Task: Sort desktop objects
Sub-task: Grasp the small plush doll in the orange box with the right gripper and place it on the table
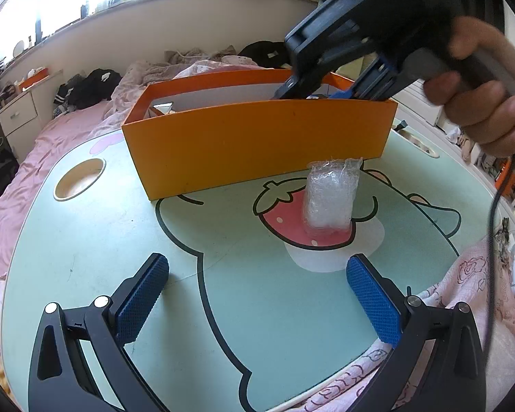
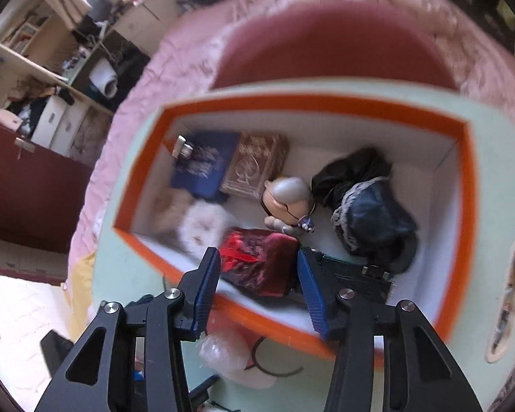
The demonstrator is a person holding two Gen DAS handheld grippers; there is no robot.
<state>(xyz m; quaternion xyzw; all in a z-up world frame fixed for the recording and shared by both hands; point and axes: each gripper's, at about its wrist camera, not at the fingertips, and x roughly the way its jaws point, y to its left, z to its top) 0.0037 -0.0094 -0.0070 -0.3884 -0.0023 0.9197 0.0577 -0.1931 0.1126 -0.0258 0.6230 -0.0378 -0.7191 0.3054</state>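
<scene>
An orange box point(image 1: 257, 144) stands on the green cartoon table point(image 1: 120, 240). A clear bubble-wrap packet point(image 1: 331, 195) stands upright in front of it, on the strawberry print. My left gripper point(image 1: 257, 295) is open and empty, low over the table, short of the packet. My right gripper point(image 2: 259, 285) is open above the box point(image 2: 312, 103), over a dark red pouch point(image 2: 261, 261) lying inside; it touches nothing. In the left wrist view the right gripper point(image 1: 312, 94) dips into the box's right end. The packet shows below the box in the right wrist view point(image 2: 223, 350).
Inside the box lie a blue card point(image 2: 206, 164), a brown card box point(image 2: 257, 164), a small figurine point(image 2: 286, 199), a white fluffy item point(image 2: 202, 226) and dark cloth point(image 2: 370, 206). A cup hole point(image 1: 79, 178) sits at the table's left. Pink bedding point(image 1: 51, 130) surrounds the table.
</scene>
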